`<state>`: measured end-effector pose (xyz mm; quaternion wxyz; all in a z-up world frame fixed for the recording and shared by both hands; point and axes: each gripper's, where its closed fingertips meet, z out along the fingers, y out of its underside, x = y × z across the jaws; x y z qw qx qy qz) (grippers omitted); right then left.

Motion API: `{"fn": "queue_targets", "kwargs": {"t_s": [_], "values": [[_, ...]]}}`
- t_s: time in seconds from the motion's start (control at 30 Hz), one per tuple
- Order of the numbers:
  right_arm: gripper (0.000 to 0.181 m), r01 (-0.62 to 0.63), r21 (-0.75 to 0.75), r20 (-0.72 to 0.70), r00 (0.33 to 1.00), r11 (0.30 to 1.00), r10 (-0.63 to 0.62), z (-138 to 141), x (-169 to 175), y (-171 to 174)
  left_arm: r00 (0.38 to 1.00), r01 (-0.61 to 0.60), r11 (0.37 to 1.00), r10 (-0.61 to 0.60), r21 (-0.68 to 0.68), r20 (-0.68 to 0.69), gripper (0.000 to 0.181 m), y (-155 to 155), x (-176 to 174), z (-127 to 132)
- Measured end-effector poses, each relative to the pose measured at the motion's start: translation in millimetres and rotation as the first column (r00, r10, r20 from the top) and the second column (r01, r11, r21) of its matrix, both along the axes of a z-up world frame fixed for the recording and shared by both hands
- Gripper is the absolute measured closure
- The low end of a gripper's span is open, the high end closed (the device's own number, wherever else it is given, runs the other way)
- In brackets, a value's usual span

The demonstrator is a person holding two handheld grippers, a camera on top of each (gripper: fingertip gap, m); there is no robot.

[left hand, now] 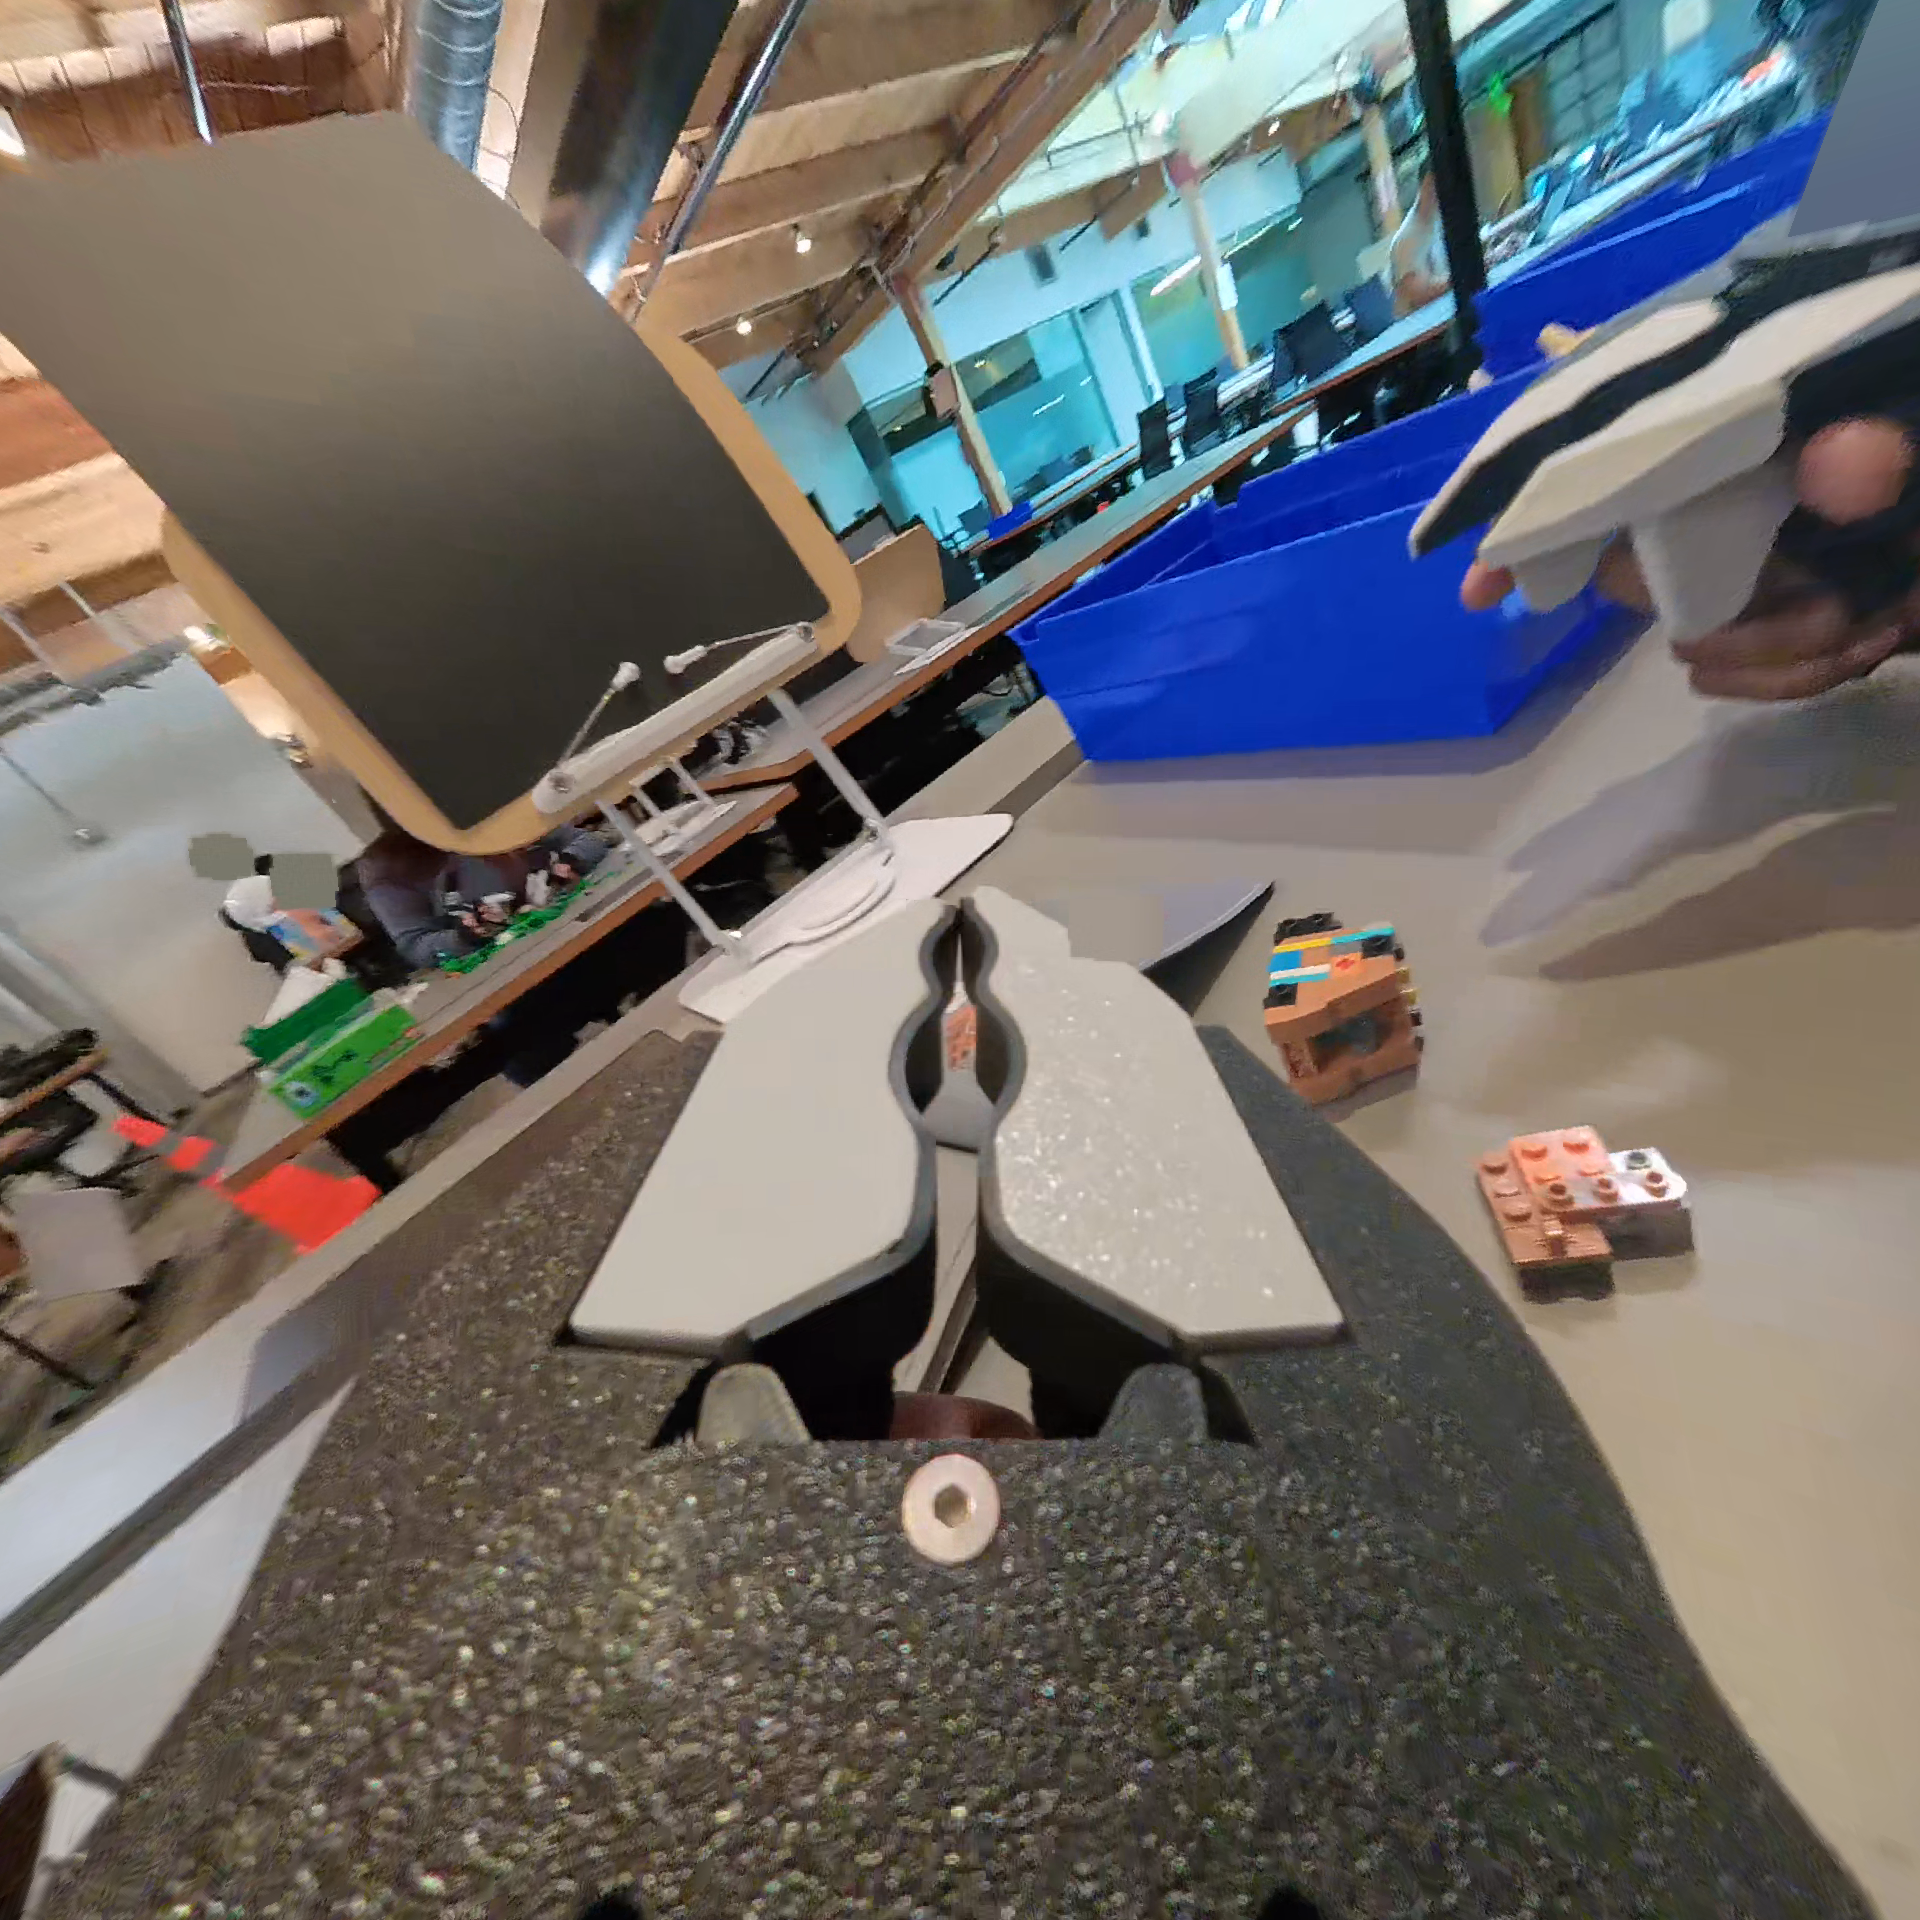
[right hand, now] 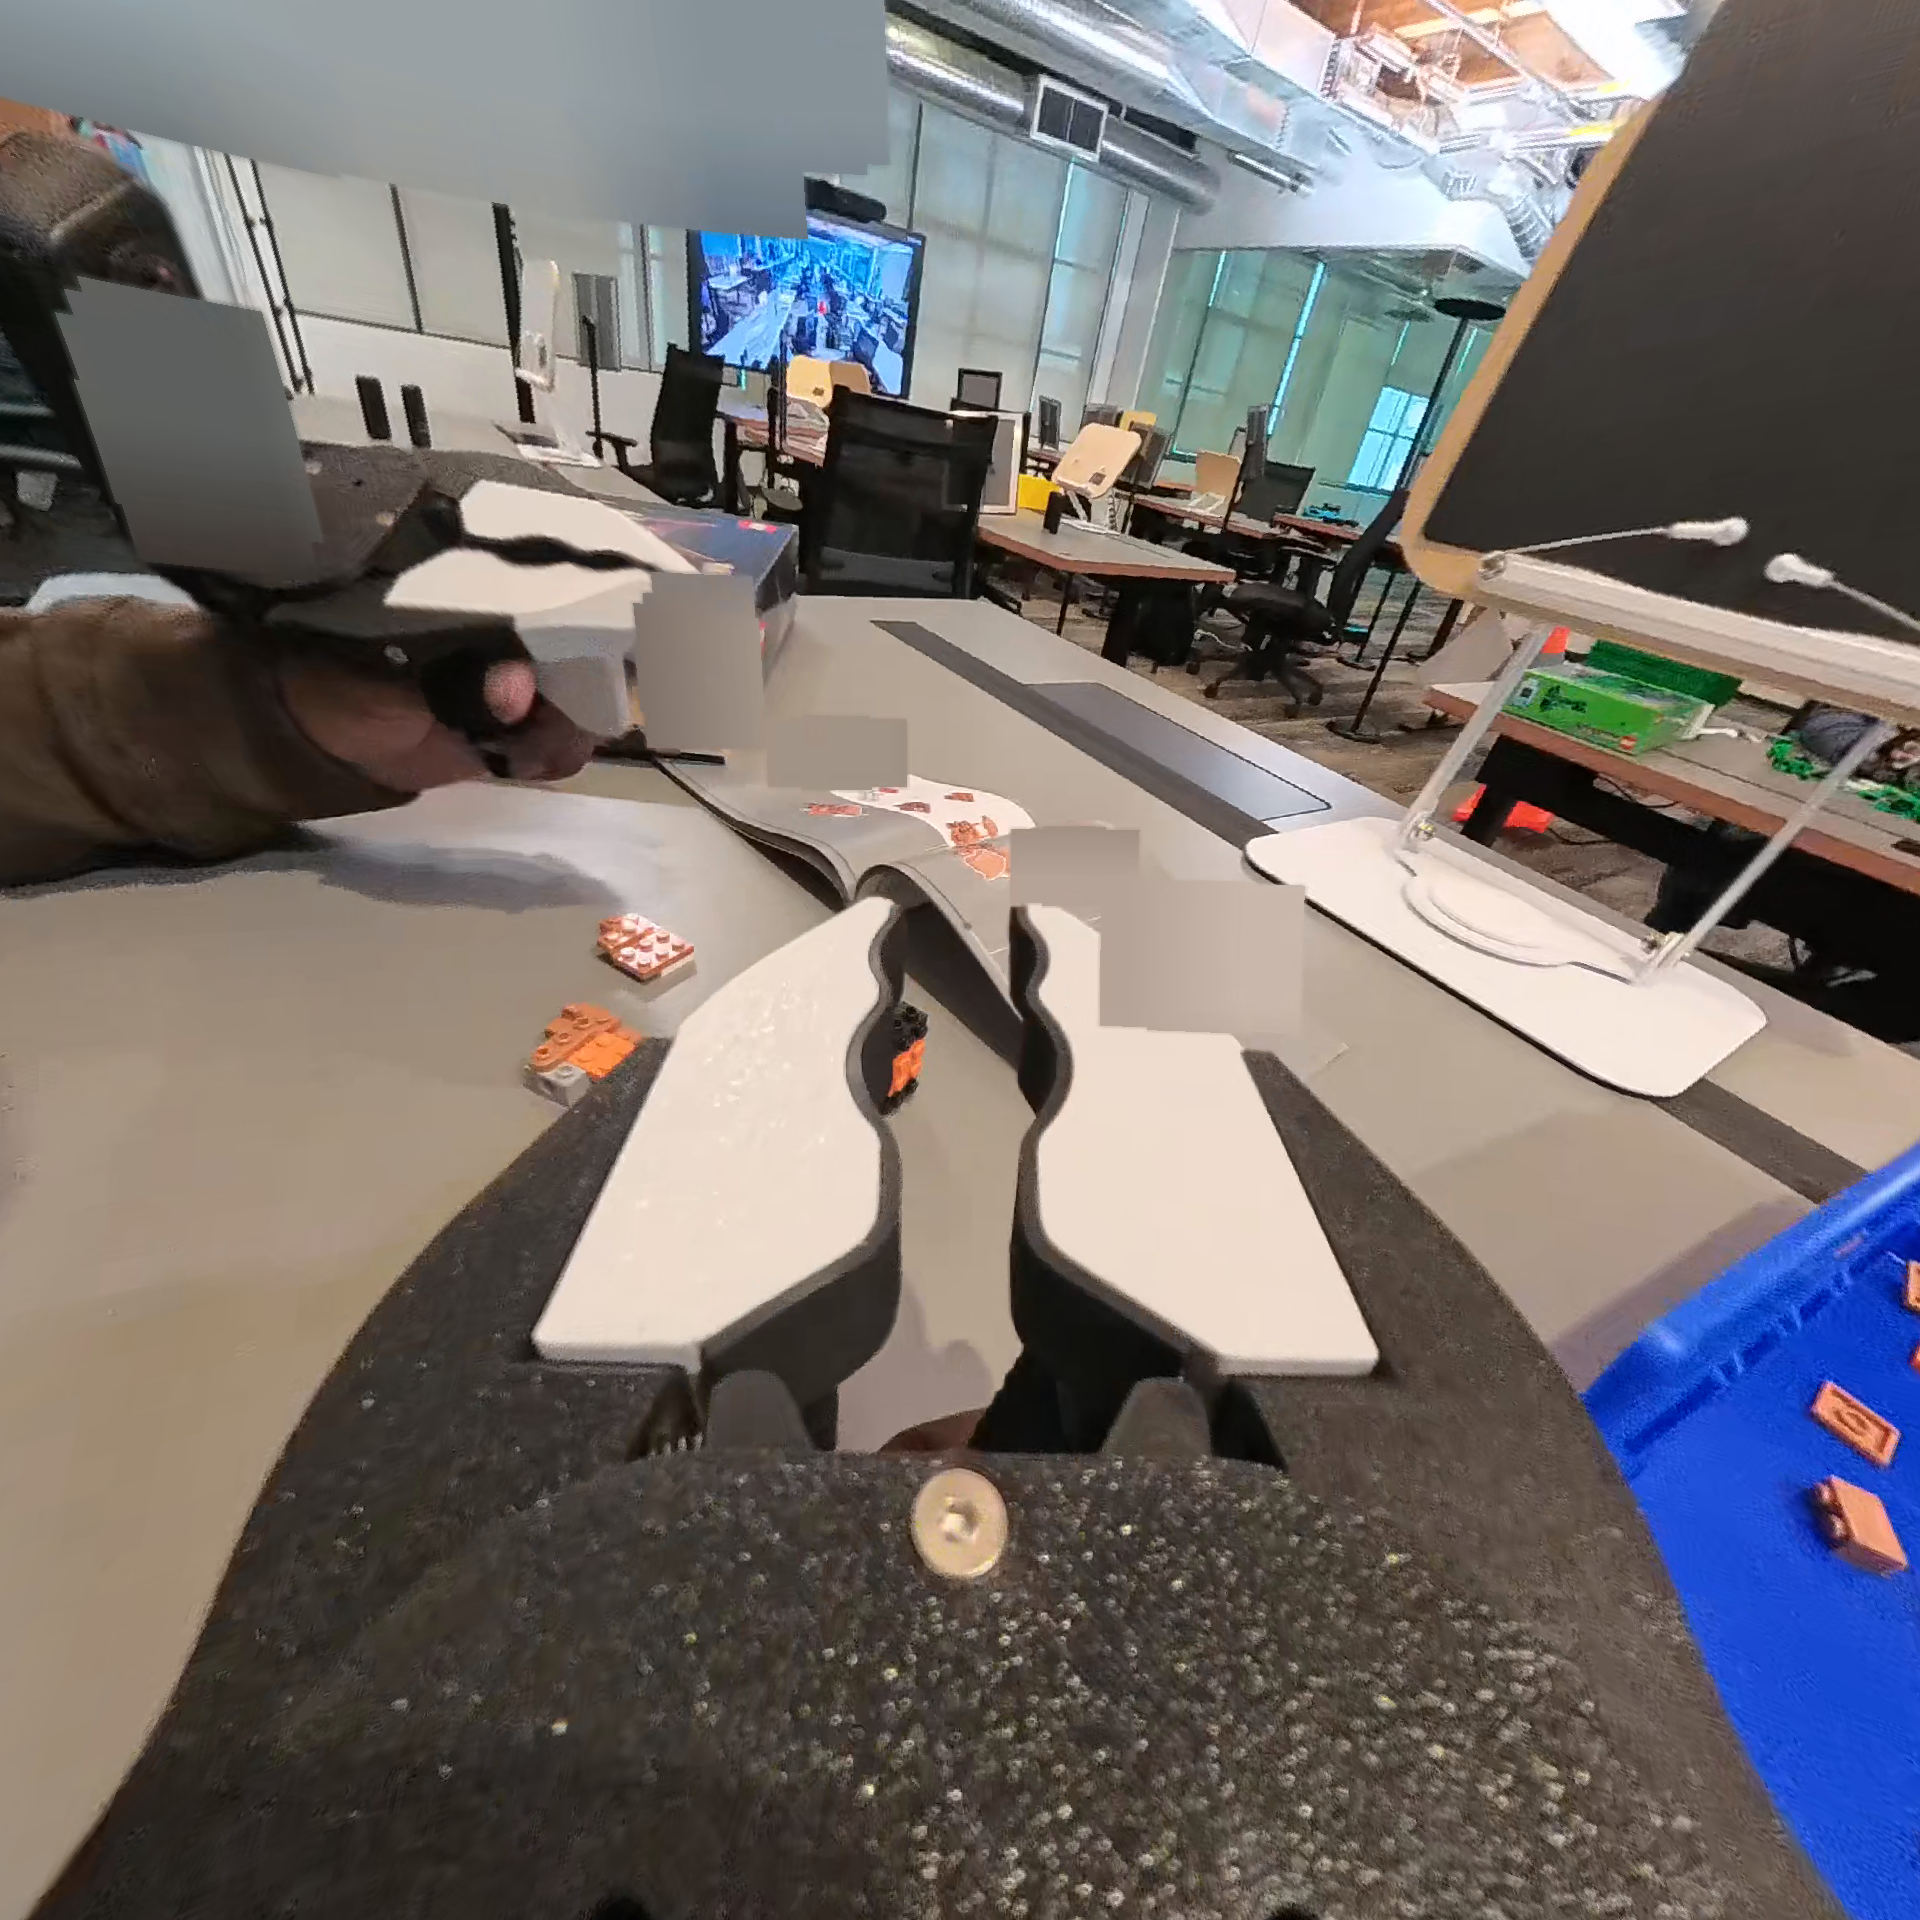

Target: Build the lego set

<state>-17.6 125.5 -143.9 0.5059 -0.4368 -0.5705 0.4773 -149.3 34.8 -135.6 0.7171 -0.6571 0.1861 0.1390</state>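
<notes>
Between the fingers of the left gripper, whose tips meet at the front, a small brown-and-white piece shows in the gap behind the tips; it seems pinched there, though the contact itself is hard to make out. Just right of that gripper on the grey counter lies a flat cluster of copper and grey plates, and a little farther ahead on the same side sits a blocky brown lego build with black, blue and yellow bits on top. Beyond the build, to the right, stand blue bins, and the right gripper hangs in the air above the counter in front of them, held by a hand. Ahead and to the left a dark board on a white stand rises over the counter. Seen from its own camera, the right gripper is spread with a clear gap and grips nothing; the brown build shows low between its fingers, on the counter beyond. Left of its fingers lie an orange-and-grey plate piece and, a bit farther, the copper plate cluster. Straight ahead an instruction booklet lies open. To its right a blue bin holds loose brown tiles. Far left, the left gripper is held above the counter.
</notes>
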Motion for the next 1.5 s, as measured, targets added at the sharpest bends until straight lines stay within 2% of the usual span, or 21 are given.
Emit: {"fn": "queue_targets", "kwargs": {"t_s": [0.3, 0.57, 0.73, 0.97, 1.07, 1.2, 1.37, 1.5], "values": [[0.169, -0.038, -0.059, 0.076, 0.996, 0.998, 0.042, -22, -13, -4, 0.987, 0.063, 0.995, -0.050, -0.076, 0.153, 0.181, -2, -1, -12], [0.171, -0.040, -0.114, 0.066, 0.997, 0.993, 0.048, -20, -8, 0, 0.960, 0.081, 0.990, -0.048, -0.112, 0.277, 0.181, 2, -9, -24], [0.171, -0.046, -0.138, 0.065, 0.996, 0.989, 0.055, -20, -4, 2, 0.964, 0.090, 0.987, -0.052, -0.133, 0.262, 0.181, 3, -6, -28], [0.170, -0.047, -0.075, 0.090, 0.994, 0.996, 0.054, -22, -2, -2, 0.967, 0.094, 0.983, -0.053, -0.156, 0.251, 0.181, 5, -4, -31], [0.169, -0.045, -0.061, 0.095, 0.994, 0.997, 0.051, -12, 3, -1, 0.969, 0.094, 0.982, -0.052, -0.163, 0.243, 0.181, 6, -4, -32], [0.163, 0.000, 0.017, 0.165, 0.986, 1.000, -0.003, 15, 26, 24, 0.972, 0.093, 0.980, -0.051, -0.176, 0.229, 0.181, 7, -2, -34], [0.159, 0.091, 0.109, 0.304, 0.945, 0.990, -0.120, 47, 64, 87, 0.974, 0.088, 0.978, -0.045, -0.190, 0.220, 0.181, 8, -1, -36], [0.159, 0.128, 0.165, 0.346, 0.921, 0.978, -0.179, 48, 74, 114, 0.977, 0.084, 0.977, -0.043, -0.195, 0.207, 0.181, 8, 0, -37]]}}
